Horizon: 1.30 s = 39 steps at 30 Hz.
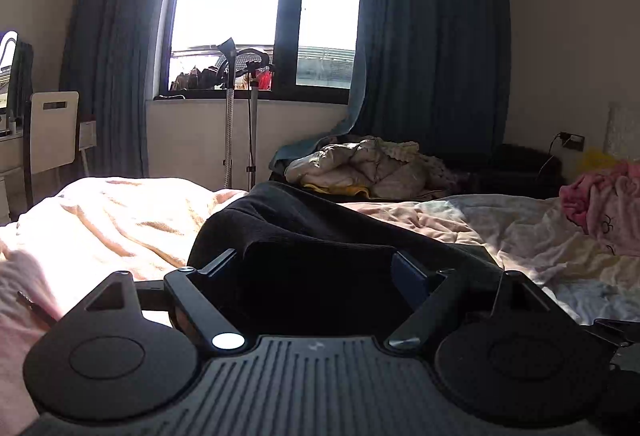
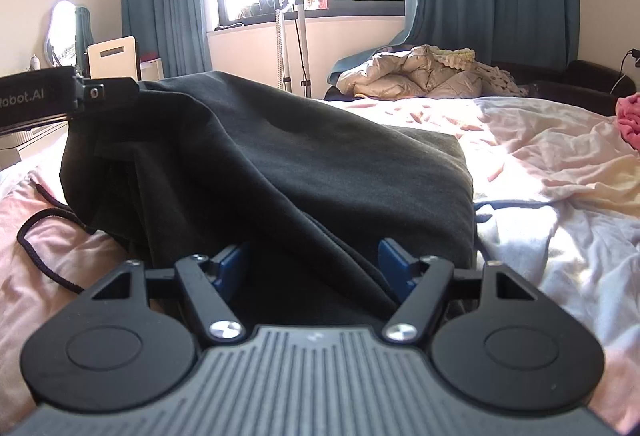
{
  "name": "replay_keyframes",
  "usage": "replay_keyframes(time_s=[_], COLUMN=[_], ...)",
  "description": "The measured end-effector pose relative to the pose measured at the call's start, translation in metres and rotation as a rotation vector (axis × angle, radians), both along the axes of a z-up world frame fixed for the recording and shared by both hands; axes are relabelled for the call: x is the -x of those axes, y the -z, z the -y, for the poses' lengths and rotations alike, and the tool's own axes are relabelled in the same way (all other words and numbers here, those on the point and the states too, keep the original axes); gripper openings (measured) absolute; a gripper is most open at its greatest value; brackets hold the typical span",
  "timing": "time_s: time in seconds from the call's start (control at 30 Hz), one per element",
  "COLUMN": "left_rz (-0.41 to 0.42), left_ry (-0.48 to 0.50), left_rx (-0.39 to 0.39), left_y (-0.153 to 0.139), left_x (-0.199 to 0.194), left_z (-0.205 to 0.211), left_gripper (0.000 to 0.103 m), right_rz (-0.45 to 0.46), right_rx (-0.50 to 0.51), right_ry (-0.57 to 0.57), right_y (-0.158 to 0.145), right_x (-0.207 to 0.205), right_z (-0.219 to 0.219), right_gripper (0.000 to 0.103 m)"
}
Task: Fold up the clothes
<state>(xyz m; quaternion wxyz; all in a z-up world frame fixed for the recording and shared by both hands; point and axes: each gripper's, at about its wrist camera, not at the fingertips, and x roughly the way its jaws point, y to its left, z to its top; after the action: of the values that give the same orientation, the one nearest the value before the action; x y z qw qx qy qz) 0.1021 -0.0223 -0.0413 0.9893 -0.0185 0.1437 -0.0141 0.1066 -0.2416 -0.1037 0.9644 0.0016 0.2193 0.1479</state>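
Observation:
A black garment (image 1: 320, 232) lies heaped on the bed, rising to a ridge at its left side (image 2: 320, 155). A dark drawstring cord (image 2: 40, 232) trails from it onto the pink bedding. My left gripper (image 1: 312, 262) stands wide, with the black cloth filling the gap between its fingers. The right wrist view shows it at the garment's raised upper left edge (image 2: 108, 89). My right gripper (image 2: 312, 258) is at the near edge, its blue pads (image 2: 394, 266) wide apart, and a loose fold of cloth runs between them, unpinched.
The bed cover (image 1: 120, 215) is pink and cream, rumpled and sunlit. A pink garment (image 1: 600, 207) lies at the far right. A beige quilted pile (image 1: 360, 167) sits beyond the bed under the curtains. A steamer stand (image 1: 230, 115) and a chair (image 1: 52, 131) stand by the window.

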Motion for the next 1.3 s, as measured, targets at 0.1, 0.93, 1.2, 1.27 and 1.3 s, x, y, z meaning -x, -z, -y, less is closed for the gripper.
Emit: replay_keyframes(time_s=[0.1,0.93,1.2,1.27,1.3], left_rz=[-0.114,-0.03,-0.088,-0.146,-0.175], left_ry=[-0.084,-0.066,0.263,0.321,0.355], left_rx=[0.028,0.243,0.561,0.649,0.699], left_y=[0.011,-0.002,-0.001,0.008,0.013], left_x=[-0.019,-0.003,-0.003,-0.01,-0.014], left_z=[-0.015,-0.047,-0.058,-0.062,-0.064], left_gripper=[0.084,0.085,0.09,0.09,0.09], right_rz=[0.077,0.018,0.202,0.224,0.229], right_rx=[0.03,0.002,0.014,0.004,-0.004], right_ry=[-0.009,-0.065,0.034,0.066,0.073], right_y=[-0.003,-0.01,-0.035,-0.04,-0.041], right_x=[0.002,-0.017,0.008,0.01,0.011], right_z=[-0.006,-0.003,0.008,0.015,0.018], right_gripper=[0.072,0.01,0.008,0.008,0.008])
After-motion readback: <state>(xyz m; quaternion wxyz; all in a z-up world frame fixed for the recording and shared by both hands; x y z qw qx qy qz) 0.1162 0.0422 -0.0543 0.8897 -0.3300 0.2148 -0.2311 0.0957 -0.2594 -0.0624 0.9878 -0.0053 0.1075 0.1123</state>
